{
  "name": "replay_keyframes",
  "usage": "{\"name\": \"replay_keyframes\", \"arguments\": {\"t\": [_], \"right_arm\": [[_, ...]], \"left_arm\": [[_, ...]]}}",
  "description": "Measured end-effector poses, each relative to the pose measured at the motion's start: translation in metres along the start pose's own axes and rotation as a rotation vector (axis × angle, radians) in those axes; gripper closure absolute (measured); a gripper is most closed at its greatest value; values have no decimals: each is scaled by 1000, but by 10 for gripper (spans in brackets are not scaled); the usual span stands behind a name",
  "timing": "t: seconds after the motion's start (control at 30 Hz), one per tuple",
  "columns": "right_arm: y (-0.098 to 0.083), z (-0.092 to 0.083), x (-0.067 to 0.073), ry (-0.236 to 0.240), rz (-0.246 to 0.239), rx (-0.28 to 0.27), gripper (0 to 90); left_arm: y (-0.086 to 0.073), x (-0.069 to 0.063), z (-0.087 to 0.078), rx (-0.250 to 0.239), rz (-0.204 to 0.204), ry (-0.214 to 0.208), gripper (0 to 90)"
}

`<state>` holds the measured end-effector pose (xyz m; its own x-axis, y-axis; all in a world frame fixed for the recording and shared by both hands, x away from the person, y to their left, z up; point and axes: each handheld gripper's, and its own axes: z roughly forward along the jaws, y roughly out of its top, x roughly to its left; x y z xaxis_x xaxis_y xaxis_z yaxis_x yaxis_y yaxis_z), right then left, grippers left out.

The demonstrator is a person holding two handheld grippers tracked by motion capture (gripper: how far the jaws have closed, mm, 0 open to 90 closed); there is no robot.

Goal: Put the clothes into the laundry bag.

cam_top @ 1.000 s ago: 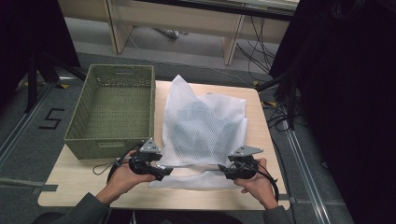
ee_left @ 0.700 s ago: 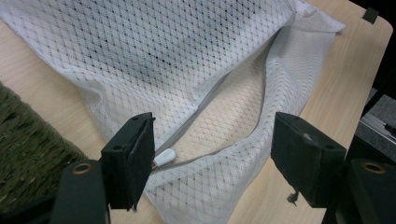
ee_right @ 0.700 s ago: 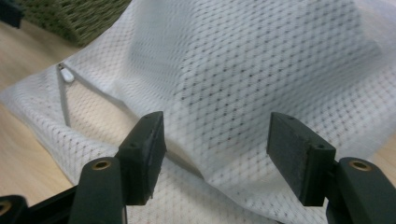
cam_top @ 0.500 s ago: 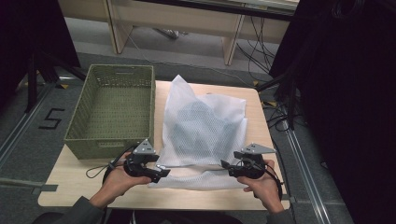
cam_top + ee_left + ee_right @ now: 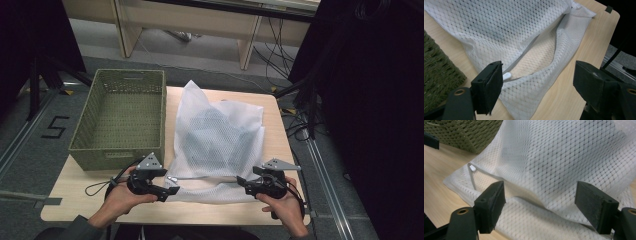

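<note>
**Hovering at the mouth of a mesh bag**

Lying flat on the wooden table (image 5: 280, 115) is a white mesh bag (image 5: 220, 135), its left edge just beside a green woven basket (image 5: 120, 117). The bag's near edge is gaping open along a zipper, with the white zipper pull (image 5: 507, 75) sitting close to one jaw in the left gripper view. The left gripper (image 5: 170, 190) is pointing at the bag's near left corner, its jaws spread wide and gripping nothing. The right gripper (image 5: 242, 182) is facing the near right corner, its jaws likewise wide apart and empty, with mesh lying between and beyond them. Dark contents are showing faintly through the bag.
</note>
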<state>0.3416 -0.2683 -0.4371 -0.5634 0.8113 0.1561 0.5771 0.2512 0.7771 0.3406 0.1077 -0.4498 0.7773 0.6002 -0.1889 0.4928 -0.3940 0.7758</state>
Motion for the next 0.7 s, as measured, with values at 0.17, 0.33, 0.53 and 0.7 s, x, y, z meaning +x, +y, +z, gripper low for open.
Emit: {"name": "replay_keyframes", "arguments": {"t": [0.17, 0.33, 0.53, 0.7], "right_arm": [[-6, -3, 3, -5, 5, -12, 246], [-13, -6, 7, 10, 16, 16, 246], [-23, -11, 13, 15, 16, 31, 244], [-28, -14, 16, 34, -19, 48, 242]], "left_arm": [[-6, -1, 0, 18, -12, -1, 209], [-8, -5, -2, 9, 4, -17, 185], [-14, -15, -1, 43, 29, -22, 192], [-20, -23, -1, 42, 40, -24, 190]]}}
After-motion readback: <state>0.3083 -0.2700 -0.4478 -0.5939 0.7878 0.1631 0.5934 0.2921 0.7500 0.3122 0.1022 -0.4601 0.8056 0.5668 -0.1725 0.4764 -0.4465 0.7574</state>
